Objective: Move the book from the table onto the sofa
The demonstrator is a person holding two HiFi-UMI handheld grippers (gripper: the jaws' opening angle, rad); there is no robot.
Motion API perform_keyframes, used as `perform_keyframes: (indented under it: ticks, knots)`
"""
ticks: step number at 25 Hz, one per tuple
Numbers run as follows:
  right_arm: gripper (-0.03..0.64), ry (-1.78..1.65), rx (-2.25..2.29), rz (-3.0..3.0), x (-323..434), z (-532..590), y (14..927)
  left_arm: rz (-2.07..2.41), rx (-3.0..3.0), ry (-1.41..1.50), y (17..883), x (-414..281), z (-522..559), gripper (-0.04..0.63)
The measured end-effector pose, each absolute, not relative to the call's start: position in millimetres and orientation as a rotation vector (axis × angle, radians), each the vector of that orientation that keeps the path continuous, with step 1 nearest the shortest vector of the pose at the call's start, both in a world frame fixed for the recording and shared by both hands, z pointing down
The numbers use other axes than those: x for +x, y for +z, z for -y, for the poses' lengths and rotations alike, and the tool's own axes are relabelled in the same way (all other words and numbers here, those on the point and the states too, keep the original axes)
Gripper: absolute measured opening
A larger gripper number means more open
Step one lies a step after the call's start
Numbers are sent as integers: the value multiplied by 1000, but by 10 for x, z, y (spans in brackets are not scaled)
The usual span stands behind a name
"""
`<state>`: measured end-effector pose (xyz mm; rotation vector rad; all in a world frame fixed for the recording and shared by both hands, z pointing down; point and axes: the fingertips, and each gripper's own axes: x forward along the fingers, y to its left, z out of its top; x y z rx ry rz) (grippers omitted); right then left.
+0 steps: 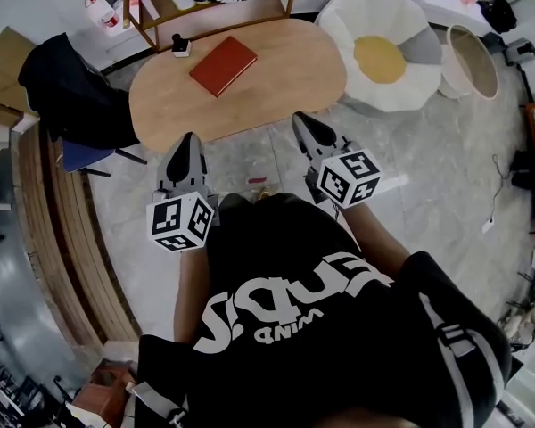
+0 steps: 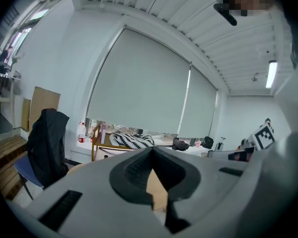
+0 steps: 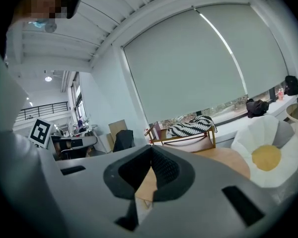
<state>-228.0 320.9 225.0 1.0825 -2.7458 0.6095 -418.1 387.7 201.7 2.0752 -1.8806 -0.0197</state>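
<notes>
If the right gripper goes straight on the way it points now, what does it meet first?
The right gripper would probably meet the wooden table first, at its near edge, right of the red book; depth is unclear.

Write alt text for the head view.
A red book lies untouched on an oval wooden table, ahead of the person's shut, empty left gripper and right gripper. A white flower-shaped seat stands right of the table, a jacket-draped chair left.
</notes>
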Motion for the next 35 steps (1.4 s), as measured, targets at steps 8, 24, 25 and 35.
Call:
perform_keyframes:
  ticks: [8,24,25,35]
  knots:
    - [2,641,1079,2734,-2369,-2935,2407,1899,2053,-5,2130,-4313,-3597,8]
    - [2,663,1107,2673,-2930,-1930,2551,1846,2076,-4,2233,-4870,-2468,8]
    - [2,666,1110,2669,-2978,-1858,2553,1841,2080,-2,2240,-4916,-2388,8]
    - [2,686,1168,2628,-3340,-1115,2539,1775,2113,34,2305,-5378,-1539,8]
